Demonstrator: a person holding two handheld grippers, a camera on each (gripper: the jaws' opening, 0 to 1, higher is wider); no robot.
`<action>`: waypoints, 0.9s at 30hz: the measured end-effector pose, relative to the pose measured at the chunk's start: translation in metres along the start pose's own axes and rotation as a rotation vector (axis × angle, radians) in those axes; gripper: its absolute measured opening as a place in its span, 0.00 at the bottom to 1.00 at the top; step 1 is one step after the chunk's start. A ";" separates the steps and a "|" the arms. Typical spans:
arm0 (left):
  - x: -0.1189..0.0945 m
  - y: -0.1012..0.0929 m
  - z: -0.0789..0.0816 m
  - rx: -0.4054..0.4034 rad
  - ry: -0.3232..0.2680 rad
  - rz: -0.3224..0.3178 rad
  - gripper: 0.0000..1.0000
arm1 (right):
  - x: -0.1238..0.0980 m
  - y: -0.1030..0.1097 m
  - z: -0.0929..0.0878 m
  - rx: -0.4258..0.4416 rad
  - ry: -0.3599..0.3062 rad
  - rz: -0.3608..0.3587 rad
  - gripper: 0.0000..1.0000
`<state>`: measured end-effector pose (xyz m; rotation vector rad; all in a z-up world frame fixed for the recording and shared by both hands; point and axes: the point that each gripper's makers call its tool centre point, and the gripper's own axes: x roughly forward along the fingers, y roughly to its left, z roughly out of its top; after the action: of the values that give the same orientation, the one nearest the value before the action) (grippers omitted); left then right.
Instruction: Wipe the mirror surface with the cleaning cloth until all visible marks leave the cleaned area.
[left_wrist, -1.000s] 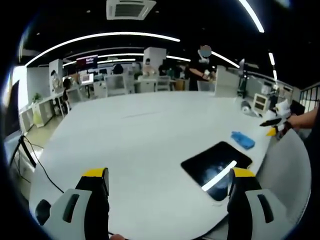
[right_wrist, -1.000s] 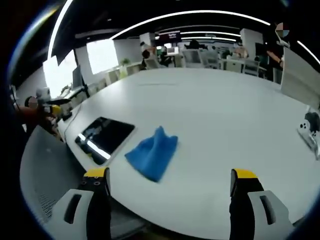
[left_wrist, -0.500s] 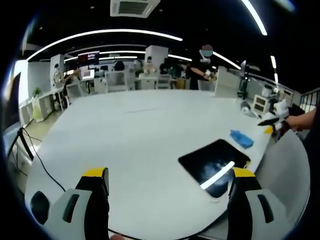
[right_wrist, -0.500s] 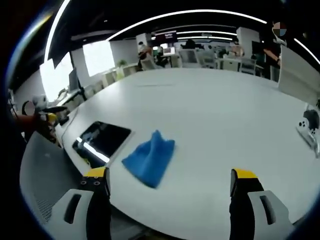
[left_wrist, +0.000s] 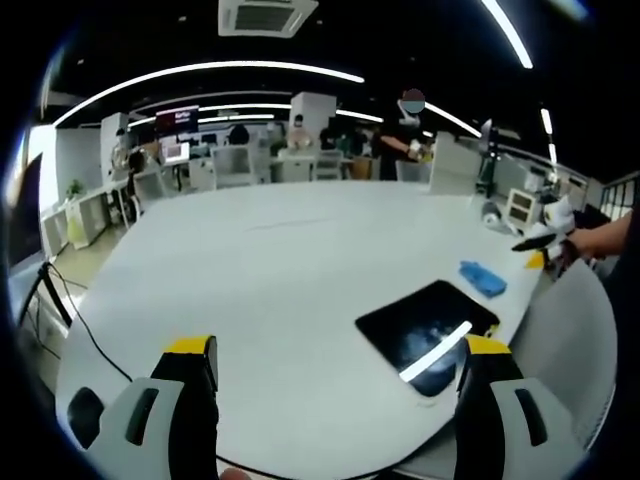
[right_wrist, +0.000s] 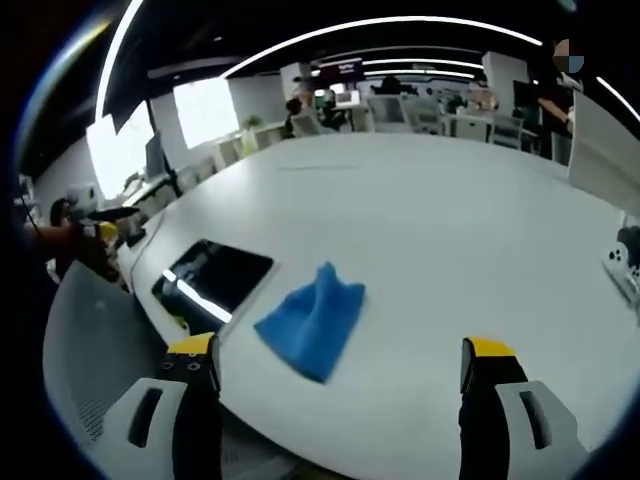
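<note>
On the white table (right_wrist: 480, 250), the blue cloth (right_wrist: 312, 318) lies just beside the mirror (right_wrist: 213, 280), ahead-left of the right gripper (right_wrist: 340, 375), the nearer one. Both it and the left gripper (left_wrist: 340, 375) stand wide, empty.

Around the mirror (left_wrist: 428, 325), which is lying flat near the edge of the white bench (left_wrist: 280, 290), a broad stretch of bare benchtop is spreading away toward the far side, leaving open room for a pass from there. Just beside the mirror, on the side away from the left tongs (left_wrist: 340, 400), the crumpled blue cloth (right_wrist: 312, 320) is sitting apart from it with a strip of bare bench between. Past the mirror's near edge a grey mesh chair back (right_wrist: 95, 340) is standing close against the bench rim, narrowing the way in from there.
</note>
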<state>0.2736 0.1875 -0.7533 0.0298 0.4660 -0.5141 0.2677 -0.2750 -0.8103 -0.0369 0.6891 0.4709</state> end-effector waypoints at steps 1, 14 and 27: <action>0.000 0.000 -0.001 0.001 0.001 0.000 1.00 | 0.000 0.001 0.001 0.004 0.000 0.004 0.99; -0.004 -0.005 -0.004 -0.002 0.015 0.004 1.00 | -0.002 0.005 0.008 0.010 0.033 -0.012 0.97; -0.003 -0.003 -0.008 -0.012 0.022 0.012 1.00 | 0.002 0.009 0.017 0.103 0.096 -0.045 0.96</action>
<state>0.2661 0.1880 -0.7590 0.0270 0.4900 -0.4994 0.2754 -0.2631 -0.7967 0.0226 0.8041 0.3920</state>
